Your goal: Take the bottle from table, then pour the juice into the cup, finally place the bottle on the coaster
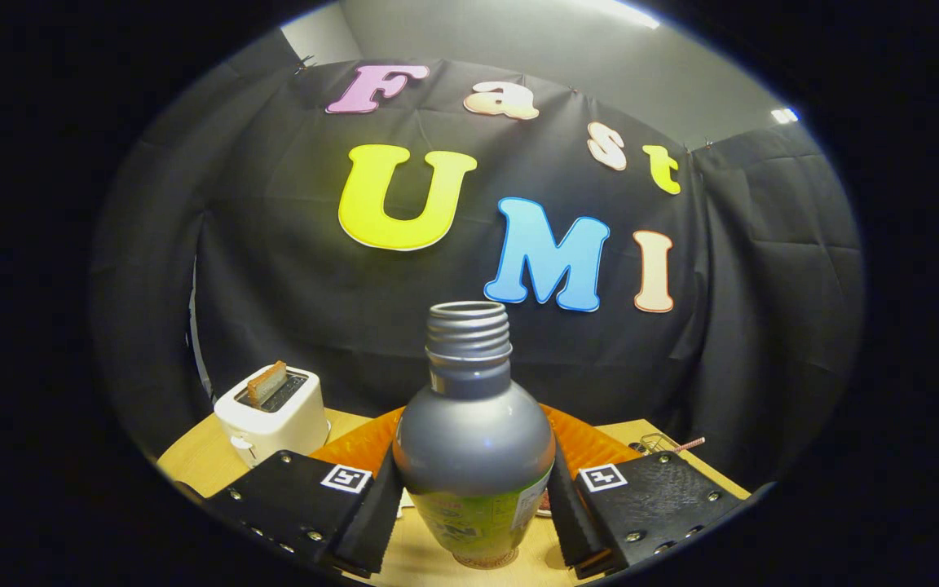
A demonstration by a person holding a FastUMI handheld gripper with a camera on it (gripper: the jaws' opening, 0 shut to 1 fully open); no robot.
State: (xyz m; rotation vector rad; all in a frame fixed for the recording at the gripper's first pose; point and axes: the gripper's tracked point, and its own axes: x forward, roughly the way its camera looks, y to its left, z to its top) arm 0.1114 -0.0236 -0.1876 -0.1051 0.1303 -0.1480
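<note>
While the bottle (473, 456) stands upright, the gripper (473, 509) grasps its body on the table (192, 465).

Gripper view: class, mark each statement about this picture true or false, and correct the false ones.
1. The bottle stands between the two fingers, which press on its sides. True.
2. The bottle has a cap screwed on. False: its threaded neck is open, with no cap.
3. A white toaster with a slice of bread in its slot stands on the table. True.
4. The bottle lies on its side. False: it is upright.
5. The orange mat lies in front of the bottle. False: it lies behind the bottle, beyond the fingers.
</note>
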